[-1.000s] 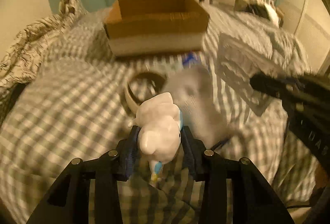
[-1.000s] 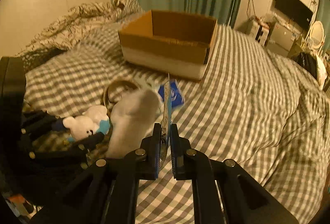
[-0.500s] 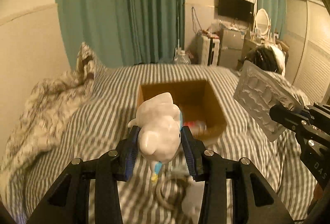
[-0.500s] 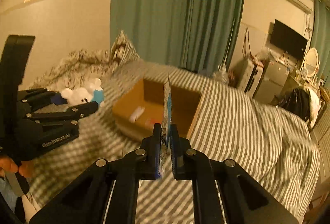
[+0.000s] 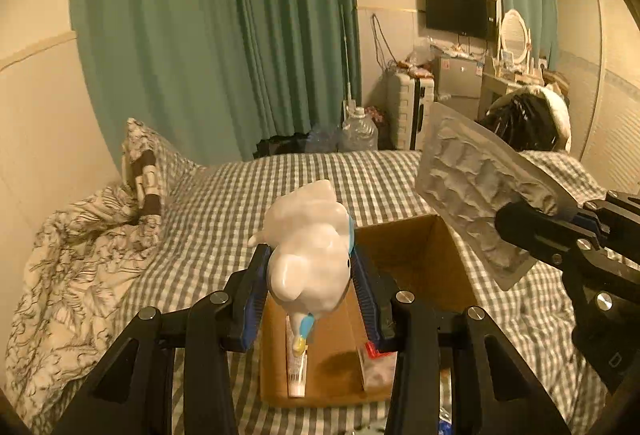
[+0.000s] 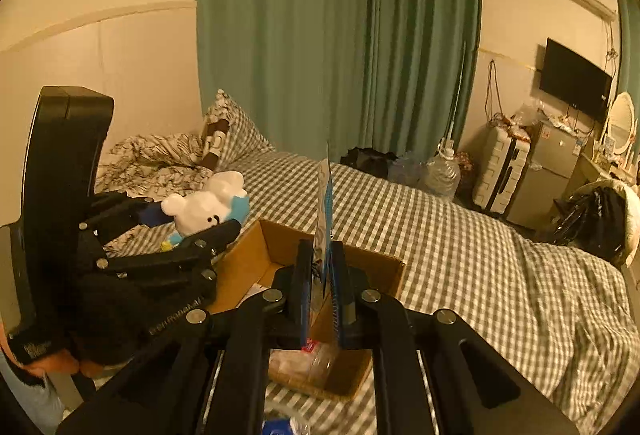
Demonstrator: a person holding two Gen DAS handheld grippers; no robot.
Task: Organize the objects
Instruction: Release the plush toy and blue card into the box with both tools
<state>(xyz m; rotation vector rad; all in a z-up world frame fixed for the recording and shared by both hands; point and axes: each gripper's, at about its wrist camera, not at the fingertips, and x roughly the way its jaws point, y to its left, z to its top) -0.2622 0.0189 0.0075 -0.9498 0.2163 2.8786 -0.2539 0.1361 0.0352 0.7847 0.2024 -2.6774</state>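
My left gripper (image 5: 310, 275) is shut on a white plush bear (image 5: 310, 255) with a blue scarf and holds it above the open cardboard box (image 5: 424, 259). The bear also shows in the right wrist view (image 6: 204, 209), left of the box (image 6: 264, 247). My right gripper (image 6: 320, 275) is shut on a flat clear blister pack (image 6: 325, 203), seen edge-on above the box. The pack shows in the left wrist view (image 5: 472, 191), over the box's right side. A white tube (image 5: 296, 371) and other packets lie inside the box.
The box sits on a checked bed cover (image 5: 224, 211). A patterned duvet and pillow (image 5: 92, 235) lie at the left. Green curtains (image 5: 216, 35), water bottles (image 5: 358, 135), a suitcase (image 6: 500, 171) and a TV (image 5: 460, 9) stand beyond the bed.
Both grippers have moved forward and now hang over the box with the bear and the blister pack still held. The box is now directly below them.
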